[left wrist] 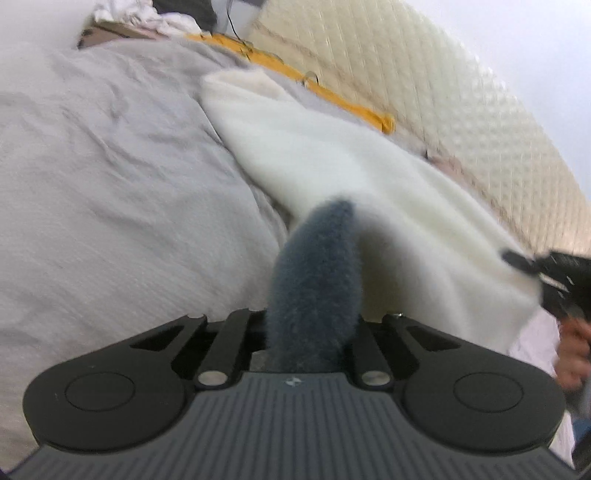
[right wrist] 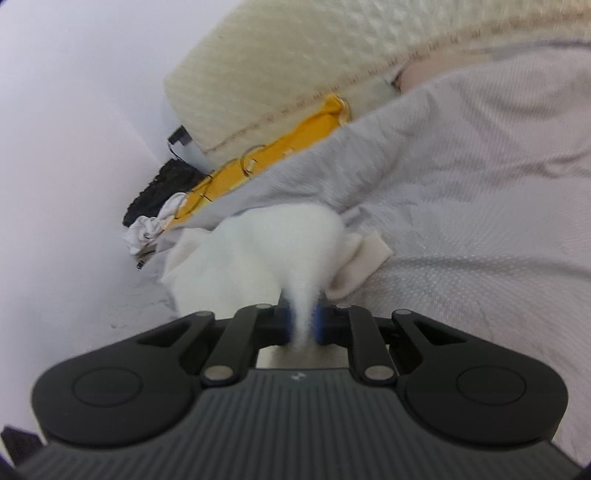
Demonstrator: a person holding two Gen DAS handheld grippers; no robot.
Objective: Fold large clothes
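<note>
A large fluffy white garment (left wrist: 332, 155) is stretched over the grey bed cover (left wrist: 110, 166). It has a dark grey fuzzy trim (left wrist: 314, 288). My left gripper (left wrist: 310, 332) is shut on that grey trim, which hides its fingertips. My right gripper (right wrist: 303, 325) is shut on a bunched white edge of the garment (right wrist: 266, 251) between its blue pads (right wrist: 320, 325). The right gripper also shows in the left wrist view (left wrist: 543, 273) at the far right, holding the garment's other edge, with a hand behind it.
A cream quilted mattress (left wrist: 424, 74) leans along the wall. A yellow cloth strip (left wrist: 295, 70) lies at the bed's far edge. Crumpled white laundry (left wrist: 140, 14) and a dark bundle (right wrist: 159, 192) sit in the far corner. Grey bed cover (right wrist: 461, 184) spreads to the right.
</note>
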